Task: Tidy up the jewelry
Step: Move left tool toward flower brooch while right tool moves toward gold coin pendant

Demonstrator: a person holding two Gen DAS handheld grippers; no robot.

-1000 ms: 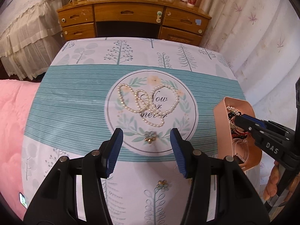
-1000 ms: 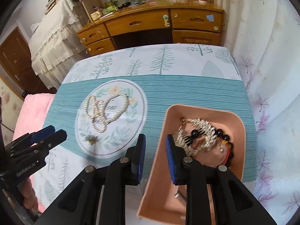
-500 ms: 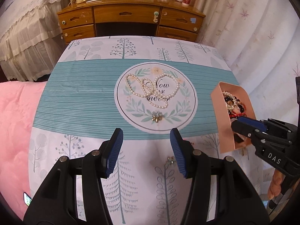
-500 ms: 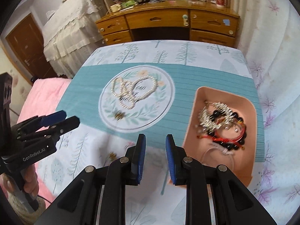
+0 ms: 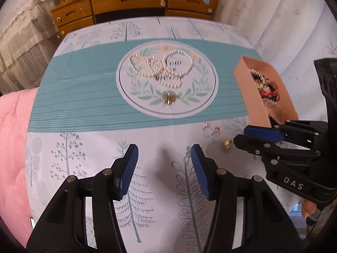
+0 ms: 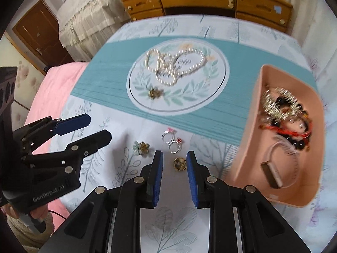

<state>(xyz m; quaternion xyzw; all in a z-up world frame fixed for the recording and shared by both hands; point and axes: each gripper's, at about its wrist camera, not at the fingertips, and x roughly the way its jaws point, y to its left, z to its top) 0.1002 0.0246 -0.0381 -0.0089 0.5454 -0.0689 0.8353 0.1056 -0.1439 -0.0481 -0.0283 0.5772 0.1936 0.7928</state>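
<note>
- Jewelry lies partly sorted on a table under a tree-print cloth (image 6: 101, 124); the left gripper (image 6: 95, 127), at the left of the right wrist view, hangs just above the cloth with its jaws apart and nothing between them.
- A flower brooch (image 6: 141, 147) rests on the white part of the cloth near the left gripper's tips; a pearl necklace (image 5: 161, 70) sprawls in several loops over the printed medallion, its long axis running across the table, left to right; a second flower piece (image 5: 169, 99) sits just below it at the medallion's near edge.
- Two silver rings (image 6: 171, 140) with small pink and red stones lie side by side near the middle, their stones toward the far side; a gold ring (image 6: 179, 164) lies just ahead of the right gripper (image 6: 174, 176), whose jaws stand apart on either side of it, not yet touching.
- At the right, a pink tray (image 6: 248, 139) already holds a tangle of dark beads, red cord, a glittering silver piece and a white band; judged from this, the job is about half done, with six loose pieces left outside the tray, the gold ring the likely next pick.
</note>
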